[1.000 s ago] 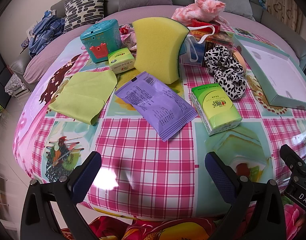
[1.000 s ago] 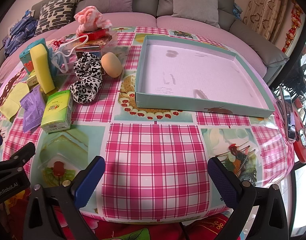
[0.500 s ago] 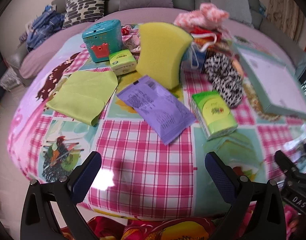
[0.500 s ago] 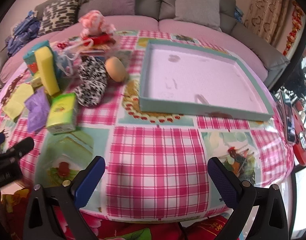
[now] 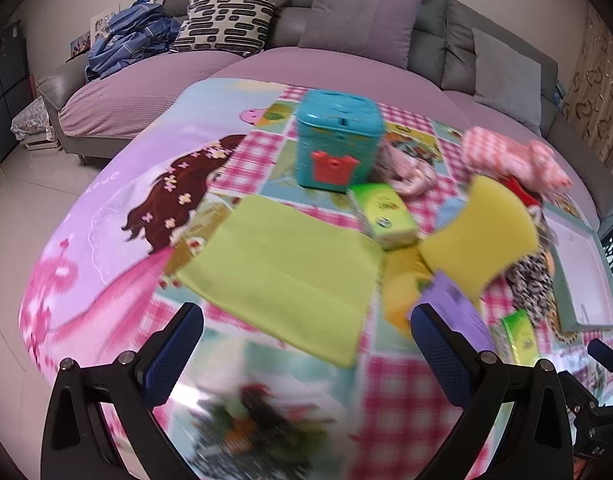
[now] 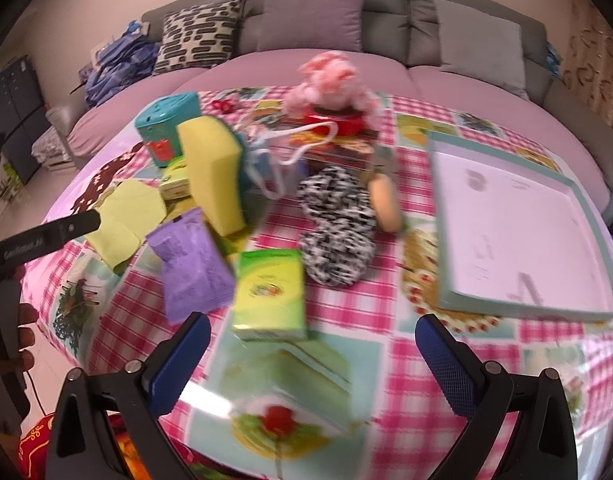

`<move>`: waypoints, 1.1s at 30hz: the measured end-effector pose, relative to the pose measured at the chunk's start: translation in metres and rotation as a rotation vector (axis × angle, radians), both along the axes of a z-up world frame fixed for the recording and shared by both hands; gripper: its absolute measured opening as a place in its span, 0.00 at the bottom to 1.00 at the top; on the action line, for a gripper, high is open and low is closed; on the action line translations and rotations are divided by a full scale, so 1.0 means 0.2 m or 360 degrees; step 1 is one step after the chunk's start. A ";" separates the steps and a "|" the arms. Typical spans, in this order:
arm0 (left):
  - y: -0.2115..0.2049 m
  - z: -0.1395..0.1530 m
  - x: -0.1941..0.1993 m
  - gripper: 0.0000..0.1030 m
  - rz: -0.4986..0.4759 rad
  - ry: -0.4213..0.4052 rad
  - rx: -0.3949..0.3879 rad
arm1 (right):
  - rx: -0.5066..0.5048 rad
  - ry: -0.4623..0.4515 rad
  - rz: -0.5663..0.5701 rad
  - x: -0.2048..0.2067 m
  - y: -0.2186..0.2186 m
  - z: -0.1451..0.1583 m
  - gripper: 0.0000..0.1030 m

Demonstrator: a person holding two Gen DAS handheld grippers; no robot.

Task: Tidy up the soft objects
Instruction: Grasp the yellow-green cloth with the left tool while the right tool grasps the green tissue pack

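My left gripper [image 5: 306, 344] is open, low over the table's near left, facing a folded green cloth [image 5: 282, 272]. Behind that lie a small green tissue pack [image 5: 384, 216], an upright yellow sponge [image 5: 482, 236] and a purple packet [image 5: 454, 304]. My right gripper [image 6: 312, 354] is open with a green tissue pack [image 6: 268, 294] lying just ahead of its fingers. The purple packet [image 6: 190, 264], yellow sponge [image 6: 212, 174], a leopard-print scrunchie [image 6: 338, 226], a beige ball [image 6: 384, 202] and a pink fluffy item [image 6: 330, 82] sit beyond.
A shallow teal tray [image 6: 526, 308] with a white floor lies at the table's right. A teal toy box [image 5: 336, 146] stands at the back left. A grey sofa with cushions [image 6: 310, 12] wraps around behind. A hand [image 6: 20, 340] shows at the left edge.
Both grippers have swung left and moved in over the table. The left view now centres on the green cloth, the right view on the green tissue pack. Nothing has been grasped.
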State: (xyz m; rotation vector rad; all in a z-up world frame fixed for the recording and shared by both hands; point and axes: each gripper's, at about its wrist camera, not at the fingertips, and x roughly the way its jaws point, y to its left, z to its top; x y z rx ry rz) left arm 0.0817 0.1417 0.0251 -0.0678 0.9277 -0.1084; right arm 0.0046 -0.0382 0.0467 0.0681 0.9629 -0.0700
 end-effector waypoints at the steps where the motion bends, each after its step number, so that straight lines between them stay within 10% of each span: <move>1: 0.02 -0.01 0.03 1.00 -0.0003 0.0002 -0.0001 | 0.0010 0.0006 0.0013 0.02 0.03 -0.01 1.00; 14: 0.13 -0.26 0.28 1.00 -0.0064 0.0280 0.0122 | 0.0024 0.0119 0.0026 0.17 0.08 -0.15 1.00; 26: -0.04 -0.29 0.25 0.99 -0.0180 0.0218 0.0182 | 0.0057 0.0161 -0.0073 0.21 -0.02 -0.21 1.00; 33: -0.04 -0.29 0.23 0.72 -0.0198 0.0130 0.0163 | 0.0067 0.0151 -0.0088 0.19 -0.03 -0.22 1.00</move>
